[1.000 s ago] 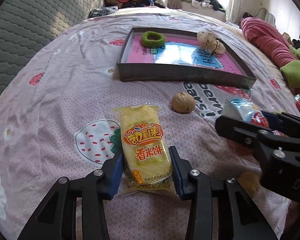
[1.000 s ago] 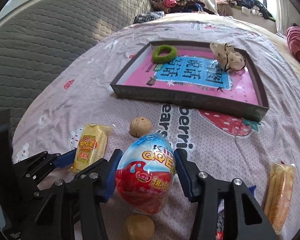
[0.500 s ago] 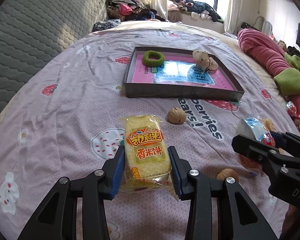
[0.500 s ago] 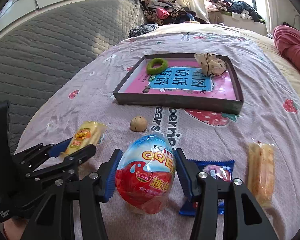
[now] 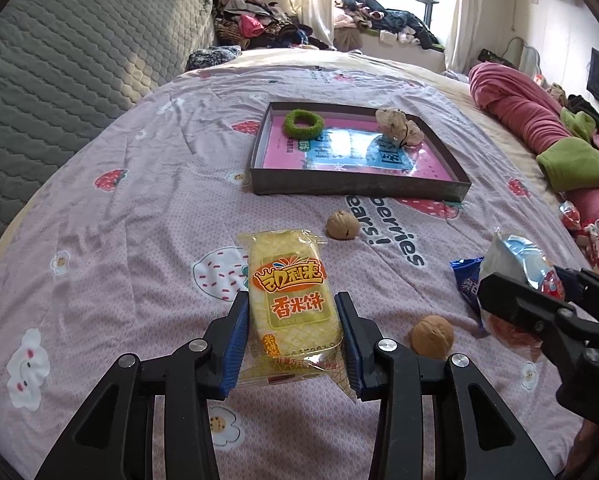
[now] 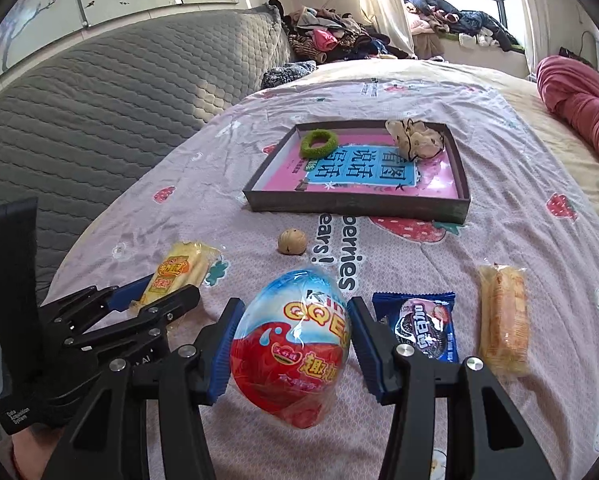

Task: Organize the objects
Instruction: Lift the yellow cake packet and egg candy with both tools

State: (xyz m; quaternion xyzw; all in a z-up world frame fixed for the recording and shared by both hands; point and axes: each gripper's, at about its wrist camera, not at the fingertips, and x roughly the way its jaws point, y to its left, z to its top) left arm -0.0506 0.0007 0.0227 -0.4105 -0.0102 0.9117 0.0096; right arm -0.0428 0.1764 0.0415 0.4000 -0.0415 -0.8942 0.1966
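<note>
My left gripper (image 5: 293, 338) is shut on a yellow rice cracker packet (image 5: 289, 300), held above the bed; it also shows in the right wrist view (image 6: 179, 274). My right gripper (image 6: 295, 350) is shut on a red and blue toy egg (image 6: 293, 348), seen at the right in the left wrist view (image 5: 515, 264). A dark shallow box (image 5: 357, 190) with a pink book inside lies ahead, holding a green hair ring (image 5: 303, 122) and a beige scrunchie (image 5: 397, 126).
Two walnuts (image 5: 342, 225) (image 5: 432, 336) lie on the pink bedspread. A blue cookie packet (image 6: 423, 326) and a yellow snack packet (image 6: 503, 318) lie right of the egg. A grey quilted headboard (image 6: 99, 120) is at left, red bedding (image 5: 539, 120) at right.
Both grippers have lifted up and back with their packets; the box and walnuts look farther away. The blue cookie packet and the near walnut have come into view.
</note>
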